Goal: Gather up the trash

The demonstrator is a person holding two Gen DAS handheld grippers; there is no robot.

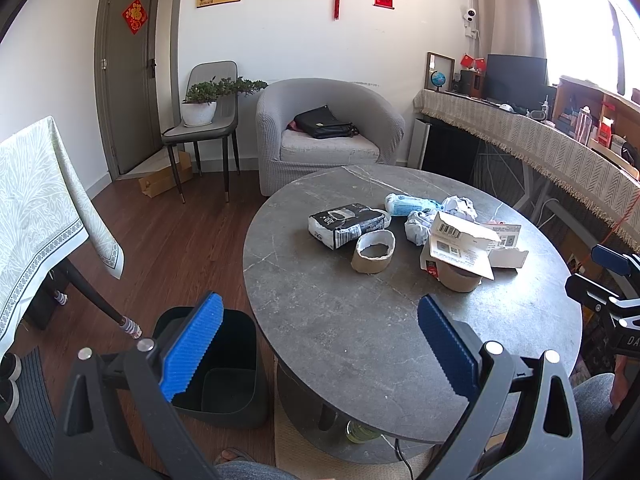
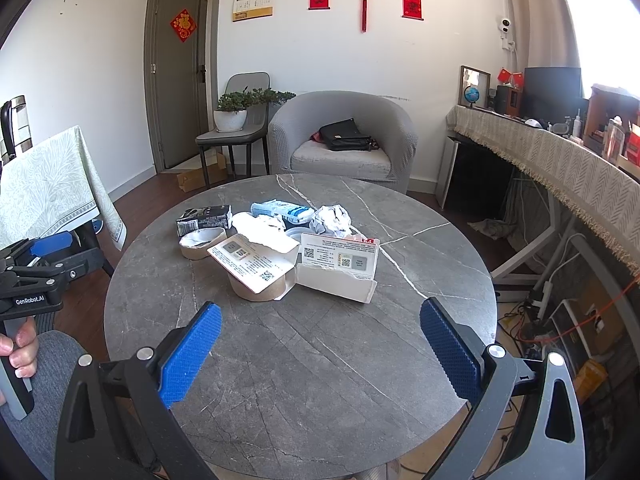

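Observation:
Trash lies in a pile on the round grey table (image 1: 360, 340) (image 2: 320, 360): a black-and-white tissue pack (image 1: 344, 224) (image 2: 204, 218), a cardboard tape core (image 1: 374, 250) (image 2: 200, 242), a blue-white packet (image 1: 408, 204) (image 2: 282, 210), crumpled paper (image 1: 460, 206) (image 2: 332, 218), and a torn white box (image 1: 464, 246) (image 2: 336, 268) over a second core (image 2: 260, 286). A black bin (image 1: 220, 376) stands on the floor left of the table. My left gripper (image 1: 320, 316) is open and empty at the table's near-left edge. My right gripper (image 2: 320, 320) is open and empty above the table's near side.
A grey armchair (image 1: 328, 128) with a black bag stands behind the table. A chair with a potted plant (image 1: 204, 108) is at the back left. A cloth-covered table (image 1: 36, 208) is on the left, a long cluttered desk (image 1: 540, 140) on the right. Cables lie on the floor (image 2: 540, 320).

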